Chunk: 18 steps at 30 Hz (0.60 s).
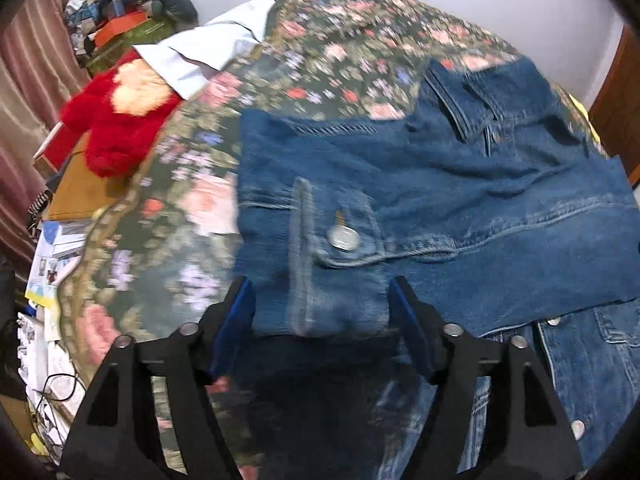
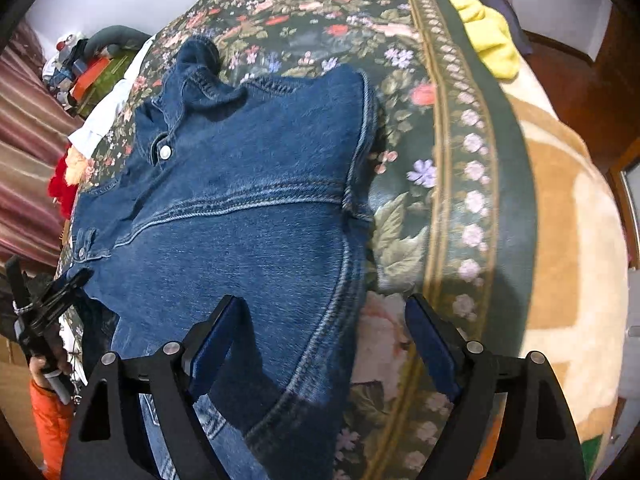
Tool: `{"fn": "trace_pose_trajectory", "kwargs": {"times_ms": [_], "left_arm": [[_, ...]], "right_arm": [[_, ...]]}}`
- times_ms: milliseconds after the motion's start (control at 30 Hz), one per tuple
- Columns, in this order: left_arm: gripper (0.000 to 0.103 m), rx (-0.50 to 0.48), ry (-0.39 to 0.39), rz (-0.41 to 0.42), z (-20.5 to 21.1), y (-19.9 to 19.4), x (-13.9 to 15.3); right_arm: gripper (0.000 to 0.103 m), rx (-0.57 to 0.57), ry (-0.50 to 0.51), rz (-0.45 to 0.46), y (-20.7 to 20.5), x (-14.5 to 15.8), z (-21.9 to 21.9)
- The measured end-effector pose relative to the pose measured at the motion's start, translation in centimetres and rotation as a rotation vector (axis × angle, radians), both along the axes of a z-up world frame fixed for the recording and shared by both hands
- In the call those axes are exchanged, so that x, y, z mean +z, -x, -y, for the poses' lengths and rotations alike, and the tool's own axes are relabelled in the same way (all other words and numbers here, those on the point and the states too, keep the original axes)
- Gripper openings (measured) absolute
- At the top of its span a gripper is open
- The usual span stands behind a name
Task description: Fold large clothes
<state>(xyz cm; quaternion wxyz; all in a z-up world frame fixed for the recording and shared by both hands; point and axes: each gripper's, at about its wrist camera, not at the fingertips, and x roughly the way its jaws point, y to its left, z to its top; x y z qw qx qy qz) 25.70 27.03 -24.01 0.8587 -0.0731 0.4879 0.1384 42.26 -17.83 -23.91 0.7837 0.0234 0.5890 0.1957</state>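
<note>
Both jaws spread, my left hand-held gripper [image 1: 322, 320] straddles the denim jacket [image 1: 420, 208] cuff; my right hand-held gripper [image 2: 326, 340] hovers over its hem on the bed [image 2: 404, 208]. Best grab seams squarely.

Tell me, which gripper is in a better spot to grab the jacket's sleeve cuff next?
Probably the left gripper: the denim jacket's buttoned cuff lies right between its open fingers. The right gripper hangs open over the jacket's side edge.
</note>
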Motion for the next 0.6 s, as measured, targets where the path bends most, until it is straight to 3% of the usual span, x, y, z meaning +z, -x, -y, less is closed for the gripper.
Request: {"fn": "trace_pose_trajectory", "kwargs": {"times_ms": [167,233,367,467,600], "left_arm": [[0.080,0.095,0.008,0.057,-4.1,0.4,2.6],[0.080,0.141,0.041,0.064,-5.9,-0.1,3.0],[0.080,0.141,0.137,0.064,-7.6,-2.1,2.0],[0.080,0.154,0.109,0.021,-7.6,-4.0,0.3],[0.081,0.171,-0.012,-0.042,-6.8,-5.5,-2.1]], "right_arm": [[0.083,-0.015,-0.018,0.052,-0.3,1.8,0.6],[0.083,-0.024,-0.035,0.066,-0.7,2.3,0.7],[0.083,-0.045,-0.057,0.084,-1.8,2.8,0.5],[0.083,-0.043,-0.028,0.094,-2.8,2.2,-0.4],[0.083,-0.035,0.035,0.072,-3.8,0.2,-1.4]]}}
